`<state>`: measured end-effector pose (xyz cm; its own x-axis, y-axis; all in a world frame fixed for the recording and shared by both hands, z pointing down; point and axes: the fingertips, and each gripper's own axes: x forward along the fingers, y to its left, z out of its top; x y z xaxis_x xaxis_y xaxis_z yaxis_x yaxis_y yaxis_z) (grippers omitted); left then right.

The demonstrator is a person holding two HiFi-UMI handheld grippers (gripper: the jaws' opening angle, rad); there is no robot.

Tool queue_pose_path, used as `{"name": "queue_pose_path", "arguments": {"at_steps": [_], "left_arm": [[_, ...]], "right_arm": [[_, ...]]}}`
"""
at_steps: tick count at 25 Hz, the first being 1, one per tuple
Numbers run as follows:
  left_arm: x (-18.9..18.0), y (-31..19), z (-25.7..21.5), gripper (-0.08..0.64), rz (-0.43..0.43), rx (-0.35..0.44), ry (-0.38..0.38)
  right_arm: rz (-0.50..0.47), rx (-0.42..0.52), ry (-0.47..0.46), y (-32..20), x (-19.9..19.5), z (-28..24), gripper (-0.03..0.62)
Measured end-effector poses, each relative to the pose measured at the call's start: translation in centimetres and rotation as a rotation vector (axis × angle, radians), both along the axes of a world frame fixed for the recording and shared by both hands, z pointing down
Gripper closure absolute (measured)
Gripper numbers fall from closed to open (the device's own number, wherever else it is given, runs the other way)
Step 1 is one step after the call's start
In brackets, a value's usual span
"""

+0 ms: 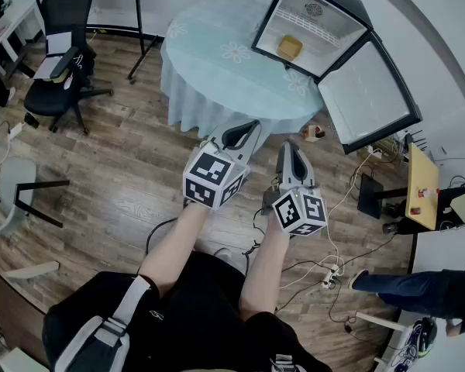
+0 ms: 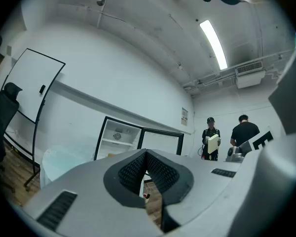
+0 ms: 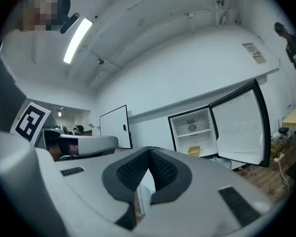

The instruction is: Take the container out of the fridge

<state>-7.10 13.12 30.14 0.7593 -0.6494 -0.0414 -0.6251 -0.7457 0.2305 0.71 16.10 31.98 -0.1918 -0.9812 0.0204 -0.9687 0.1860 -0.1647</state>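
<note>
A small fridge [image 1: 314, 29] stands on the round table with its door [image 1: 370, 91] swung wide open to the right. A yellow container [image 1: 289, 47] sits on the lower shelf inside; it also shows as the yellow container [image 3: 194, 151] in the right gripper view. Both grippers are held side by side in front of the person, well short of the table. My left gripper [image 1: 252, 127] is shut with nothing in it. My right gripper [image 1: 293, 150] is likewise shut and empty. In the left gripper view the fridge [image 2: 119, 139] shows far off above the left gripper [image 2: 146, 154].
The round table [image 1: 217, 60] has a pale blue cloth. An office chair [image 1: 62, 45] stands at the far left. Cables and a power strip [image 1: 327, 275] lie on the wood floor. A low yellow stand [image 1: 422, 180] and a person's legs [image 1: 407, 289] are at the right.
</note>
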Motion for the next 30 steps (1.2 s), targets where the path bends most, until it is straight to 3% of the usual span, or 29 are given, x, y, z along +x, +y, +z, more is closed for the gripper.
{"name": "queue_pose_path", "arguments": {"at_steps": [10,18,30], "left_arm": [[-0.7,-0.6,0.6,0.560,-0.007,-0.015,0.010],[-1.1,-1.7,0.7,0.560,-0.007,-0.020,0.009],[-1.2,-3.8,0.3,0.560,0.007,-0.024,0.043]], "right_arm": [[-0.012,-0.003,0.005,-0.6,-0.7,0.4,0.591],[0.003,0.010,0.089,-1.7,-1.6,-0.1,0.589],[0.035,0.013,0.122,-2.8,-1.3,-0.6,0.589]]}}
